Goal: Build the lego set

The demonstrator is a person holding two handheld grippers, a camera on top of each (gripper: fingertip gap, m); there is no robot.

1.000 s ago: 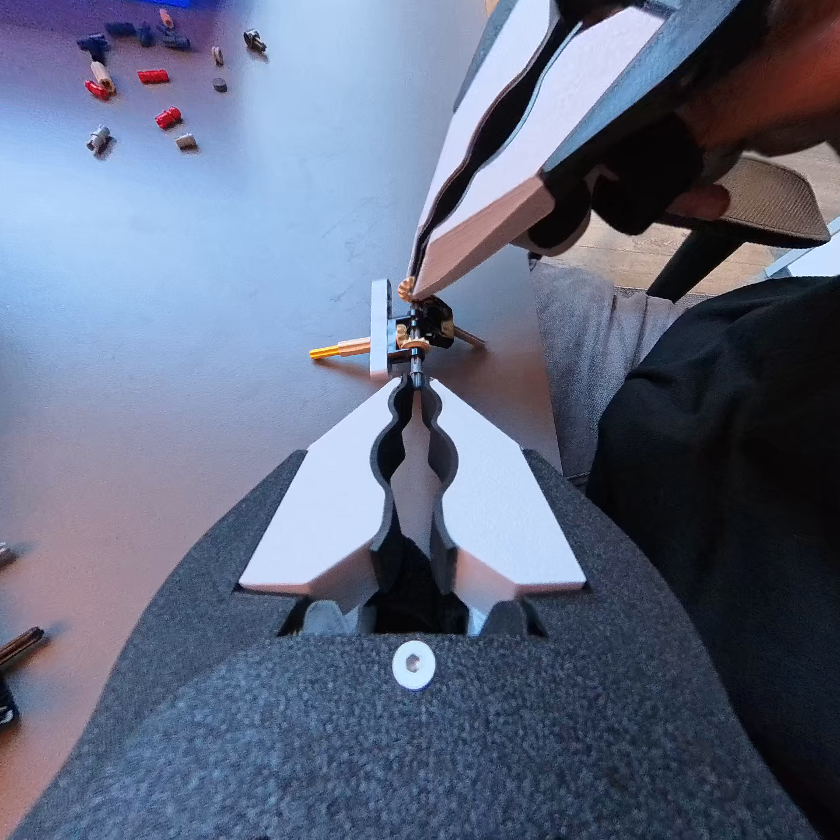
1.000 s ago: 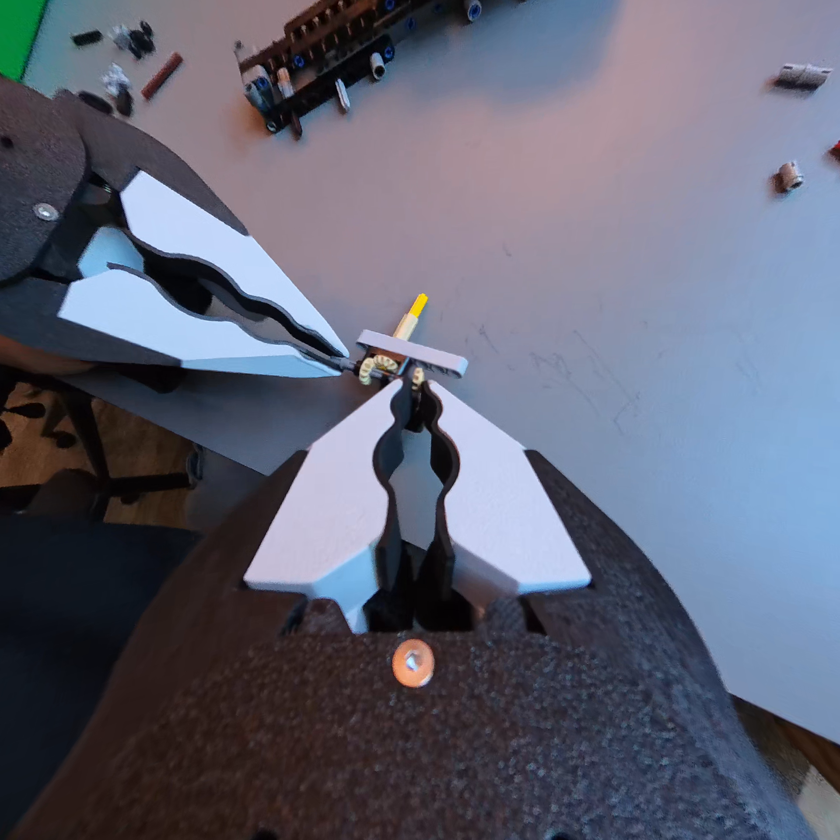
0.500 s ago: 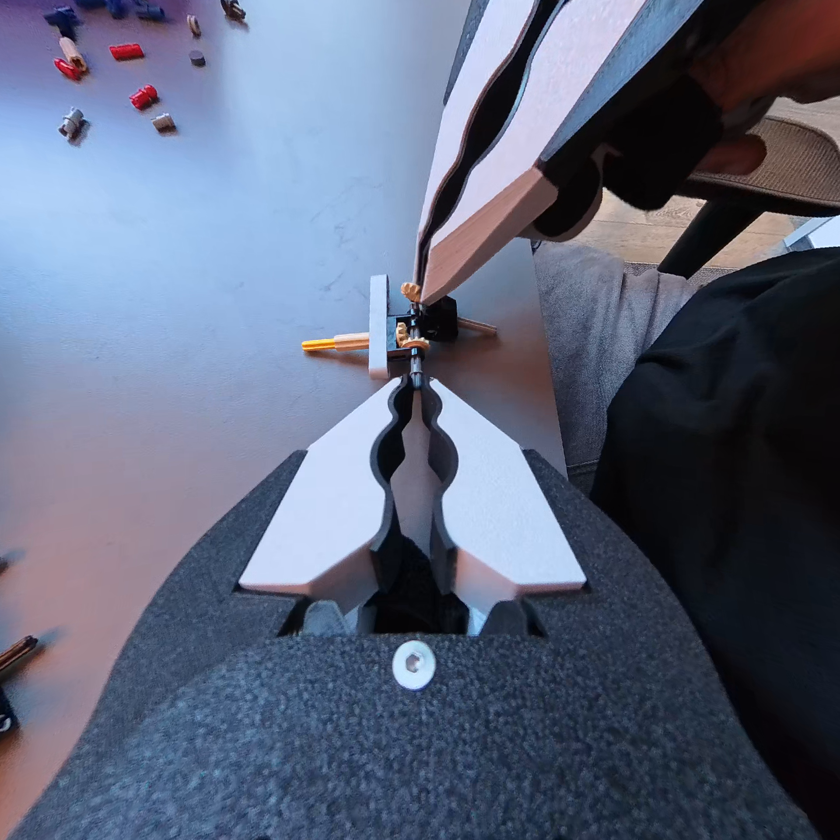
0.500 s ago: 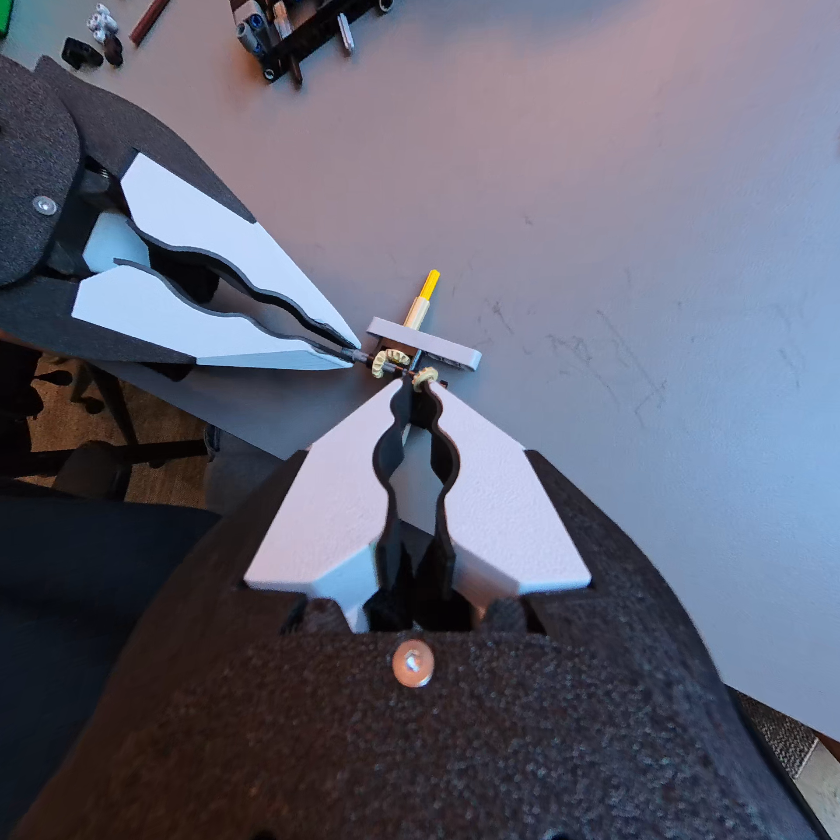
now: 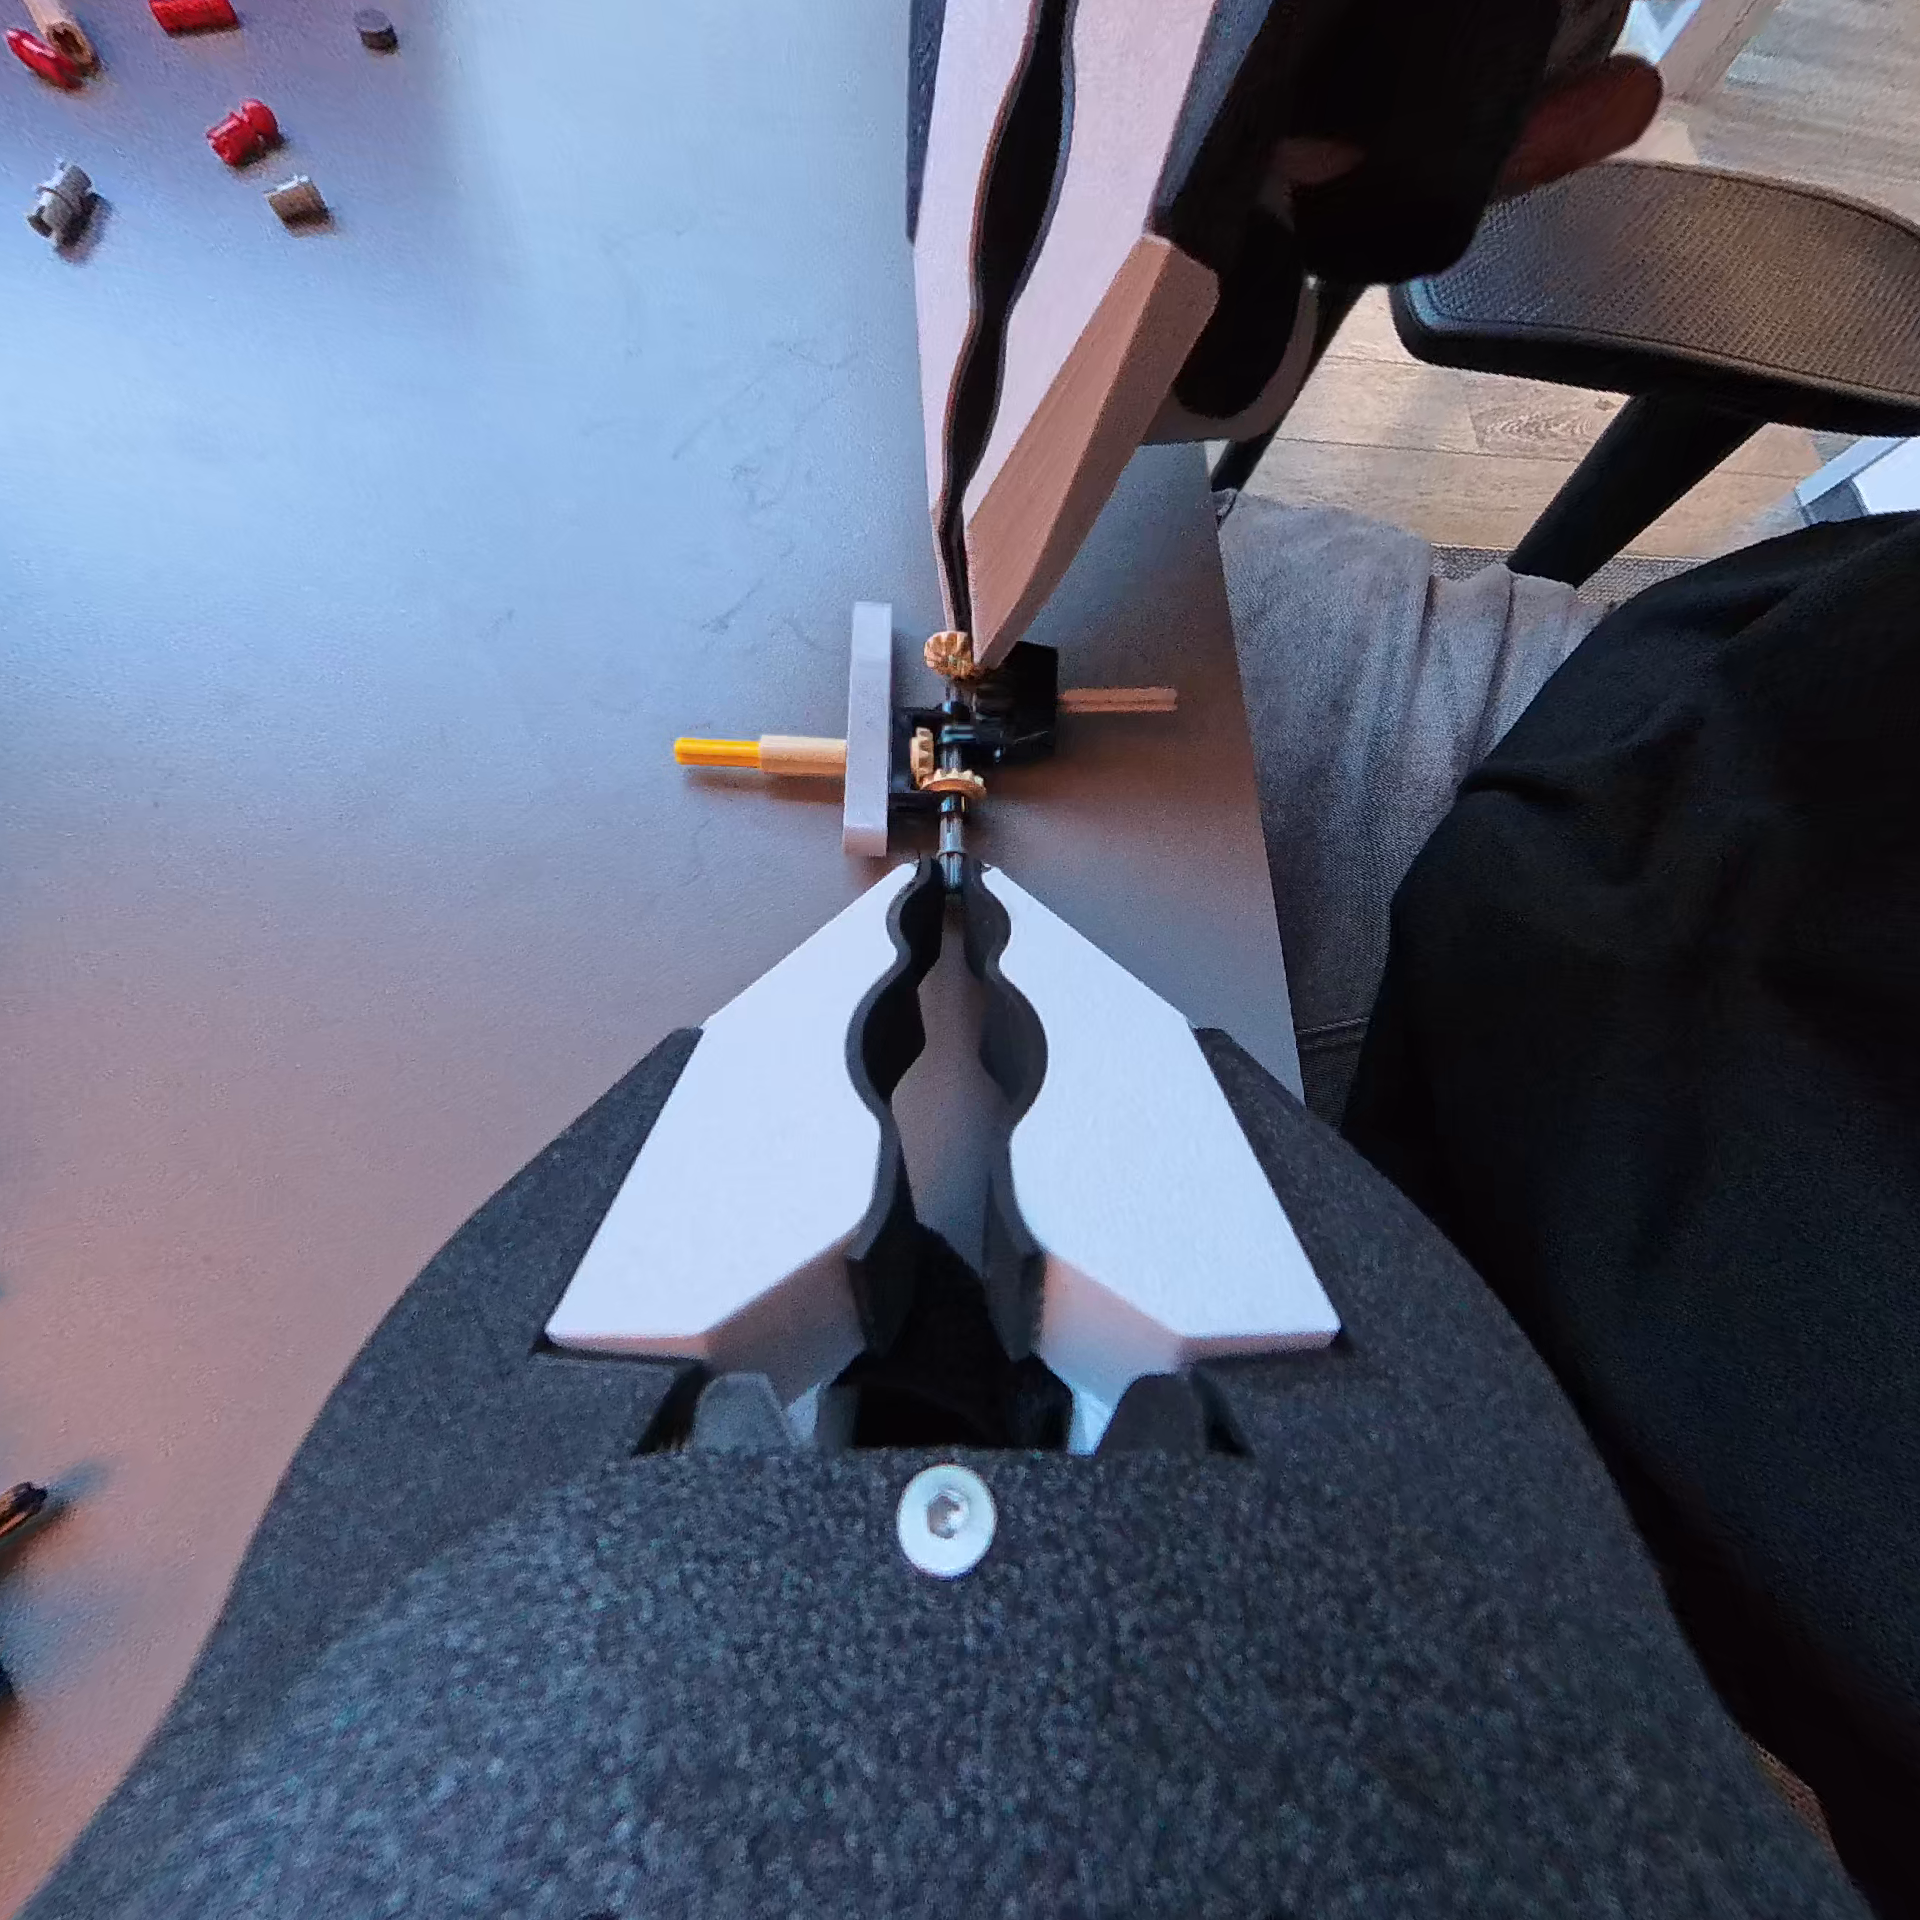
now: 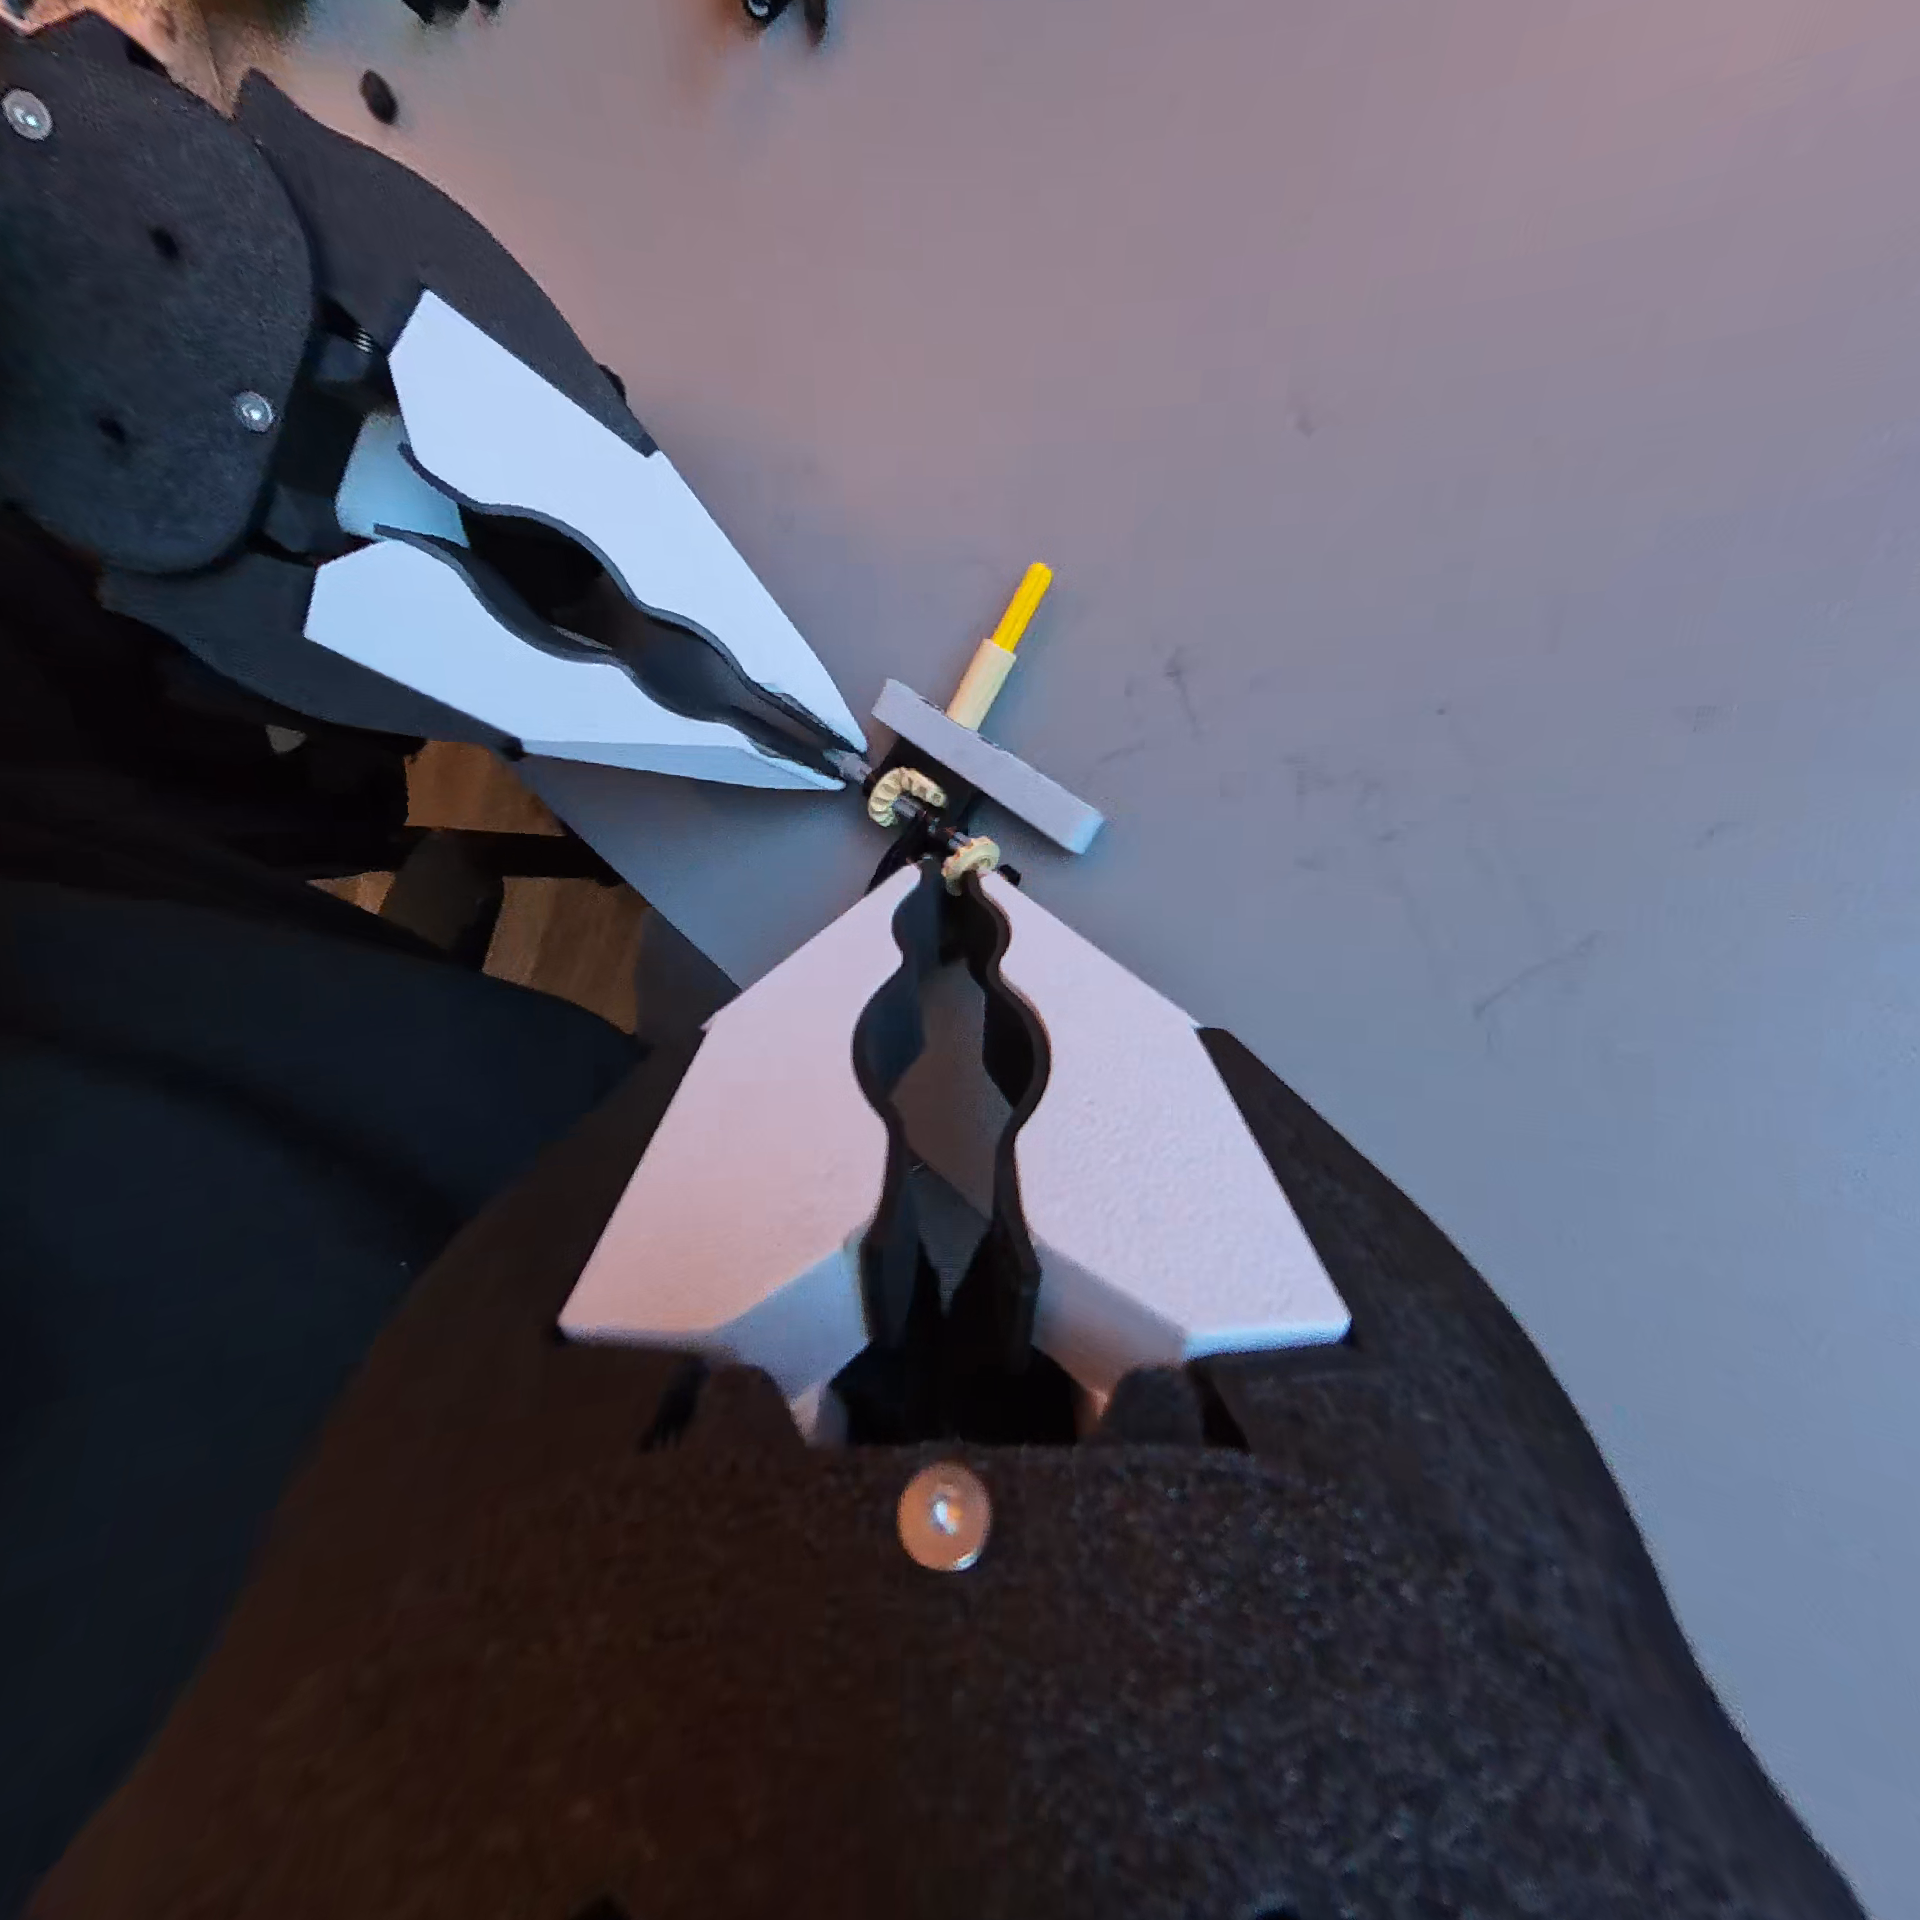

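Near the tabletop (image 5: 416,623) edge, the left gripper (image 5: 951,871) pinches the small assembly's (image 5: 935,743) black axle, while the right gripper (image 6: 948,883) is closed on its far end. Three tan gears show; three red pieces (image 5: 241,130) lie well apart.

Light falls unevenly on the smooth grey matte table (image 5: 436,499): cool blue toward its far edge, warm orange-pink near its left edge in the left wrist view. In the right wrist view the speckled black gripper housing (image 6: 935,1683) is dim, grainy and softly blurred. Both views bulge with wide-angle distortion, and the small red plastic pieces (image 5: 241,131) at the far left corner look soft.
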